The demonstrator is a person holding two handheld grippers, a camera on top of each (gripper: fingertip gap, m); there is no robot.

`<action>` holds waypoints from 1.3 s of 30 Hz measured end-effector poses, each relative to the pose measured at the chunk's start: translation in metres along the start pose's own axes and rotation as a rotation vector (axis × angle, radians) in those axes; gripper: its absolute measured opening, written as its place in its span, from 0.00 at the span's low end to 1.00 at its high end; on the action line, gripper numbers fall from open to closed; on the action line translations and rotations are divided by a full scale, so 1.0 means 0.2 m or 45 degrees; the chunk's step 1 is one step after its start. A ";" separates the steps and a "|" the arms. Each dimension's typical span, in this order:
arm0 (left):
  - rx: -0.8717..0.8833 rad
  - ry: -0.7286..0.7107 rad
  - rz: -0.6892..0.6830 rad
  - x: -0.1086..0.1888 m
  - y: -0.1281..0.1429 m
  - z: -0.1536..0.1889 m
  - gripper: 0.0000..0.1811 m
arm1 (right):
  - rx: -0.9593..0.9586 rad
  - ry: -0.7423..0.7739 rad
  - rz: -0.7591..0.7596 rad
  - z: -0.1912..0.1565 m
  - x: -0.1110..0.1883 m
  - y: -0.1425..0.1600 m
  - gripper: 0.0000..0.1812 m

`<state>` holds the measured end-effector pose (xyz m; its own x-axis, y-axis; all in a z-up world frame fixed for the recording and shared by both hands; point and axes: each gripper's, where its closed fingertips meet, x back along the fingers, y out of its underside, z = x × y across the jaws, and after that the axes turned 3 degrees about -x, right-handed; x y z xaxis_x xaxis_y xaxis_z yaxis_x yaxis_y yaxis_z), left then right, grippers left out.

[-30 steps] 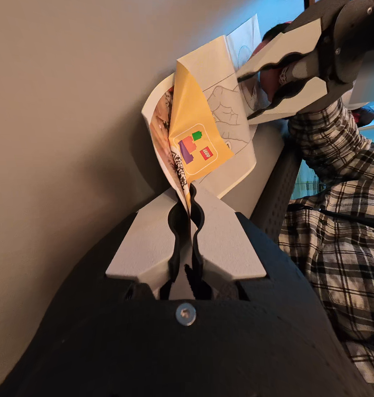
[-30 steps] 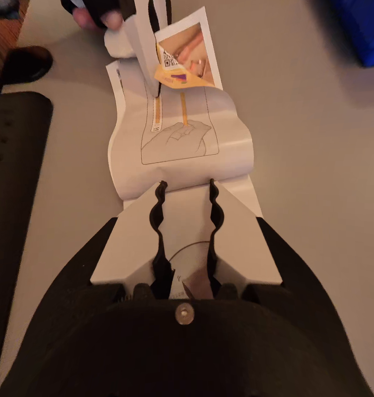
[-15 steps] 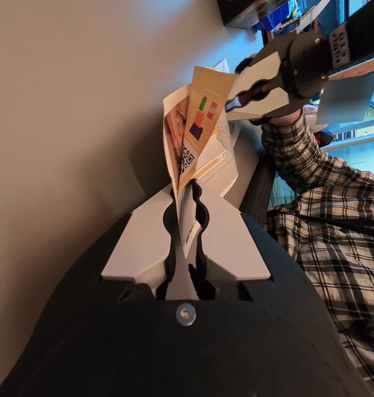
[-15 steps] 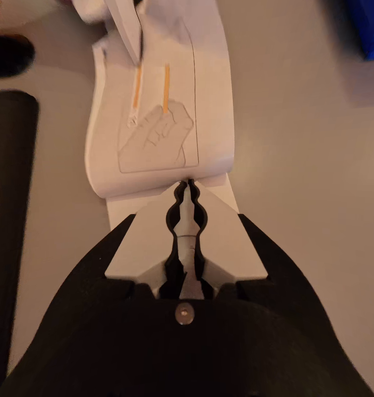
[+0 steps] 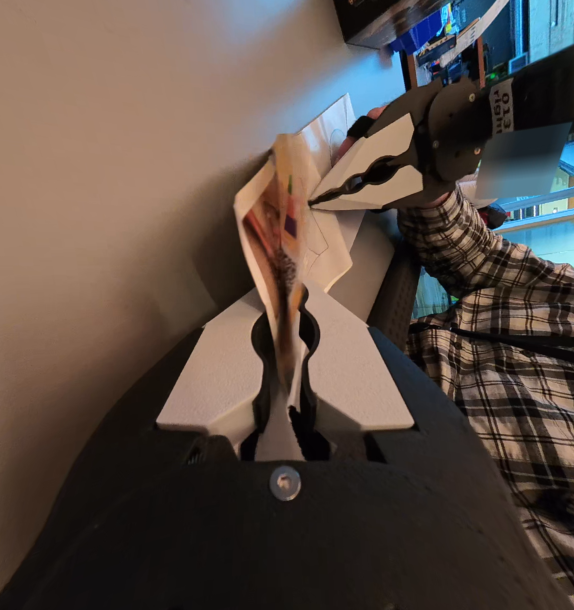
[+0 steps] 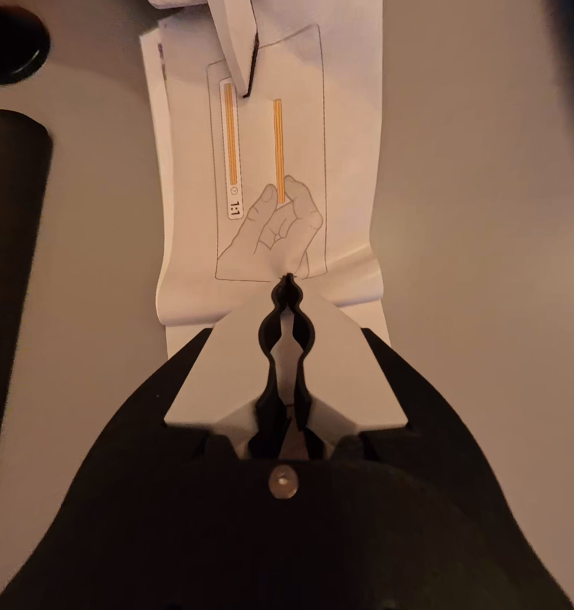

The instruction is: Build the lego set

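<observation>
Right wrist view: my right tool (image 6: 288, 275), wide open a second ago, is now pinched onto the curled white page with the hand drawing (image 6: 269, 171) of the folded paper instruction booklet (image 5: 279, 231). My left tool (image 5: 287, 297) has eased a little, its jaws slightly apart around the booklet's colourful cover edge, so I cannot tell if it truly grips. The booklet stands just above the plain beige bench (image 6: 477, 231). No bricks in sight; I judge I'm only opening the instructions.
</observation>
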<state>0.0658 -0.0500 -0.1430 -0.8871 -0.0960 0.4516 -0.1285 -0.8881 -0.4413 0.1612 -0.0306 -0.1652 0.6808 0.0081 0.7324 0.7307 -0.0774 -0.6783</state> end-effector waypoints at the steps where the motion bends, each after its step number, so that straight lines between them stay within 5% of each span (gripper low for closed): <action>1: 0.001 0.004 0.002 0.00 0.00 0.00 0.03 | 0.003 0.006 -0.011 0.00 0.00 0.00 0.00; 12: 0.032 -0.015 0.008 0.01 0.03 -0.04 0.00 | -0.216 -0.118 0.124 0.02 0.06 -0.02 0.00; 25: 0.017 -0.008 0.007 0.01 0.02 -0.03 0.00 | -0.077 0.004 -0.057 0.03 0.01 0.01 0.00; 30: 0.016 0.001 0.026 0.02 0.03 -0.03 0.00 | -0.209 -0.075 0.098 0.06 0.07 -0.02 0.00; 39: 0.030 0.069 0.153 0.08 -0.05 -0.01 0.14 | -0.231 -0.114 0.143 0.07 0.10 0.01 0.00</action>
<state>0.0518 -0.0422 -0.1323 -0.9183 -0.1787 0.3534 -0.0097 -0.8820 -0.4712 0.1764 -0.0165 -0.1531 0.7653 0.0771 0.6390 0.6341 -0.2604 -0.7280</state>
